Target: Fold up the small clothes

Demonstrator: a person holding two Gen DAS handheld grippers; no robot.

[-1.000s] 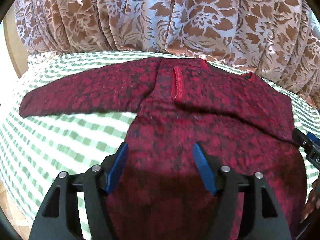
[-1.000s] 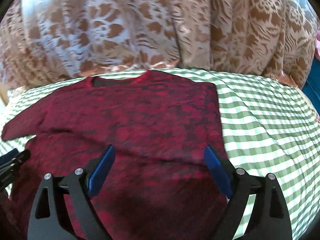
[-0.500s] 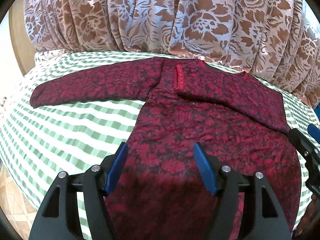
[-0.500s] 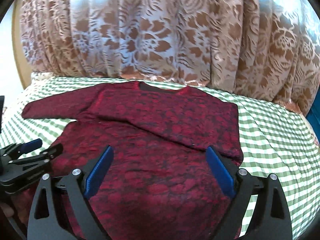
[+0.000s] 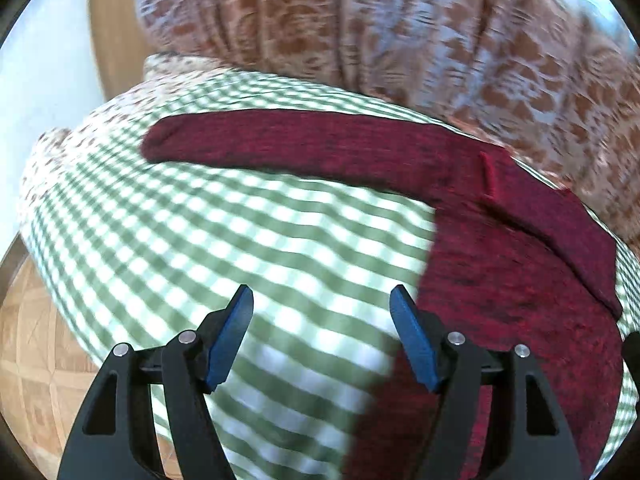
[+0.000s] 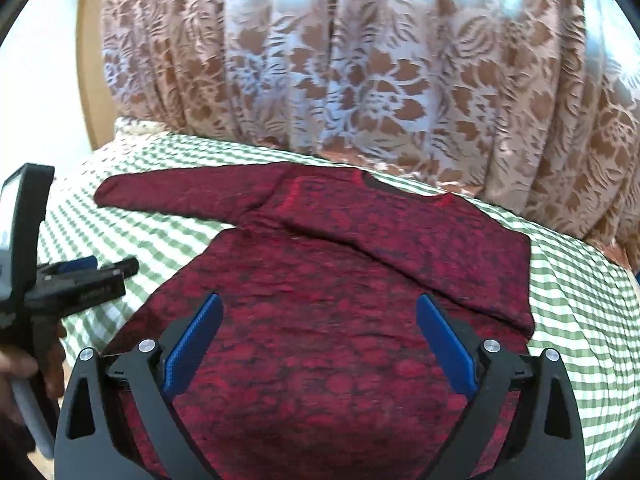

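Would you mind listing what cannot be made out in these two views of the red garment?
- Red garment hem: right wrist view, cut off by the lower edge and hidden behind the right tool.
- Garment print: left wrist view, smeared by motion blur.
- Folded sleeve's cuff: right wrist view, lost against the matching print.
- Left tool pads' gap: right wrist view, seen side-on at the left edge.

I see a green checked cloth [image 6: 568, 280] over the bed, floral curtain [image 6: 360, 80] along its far edge, wood floor [image 5: 36, 344] off its left edge
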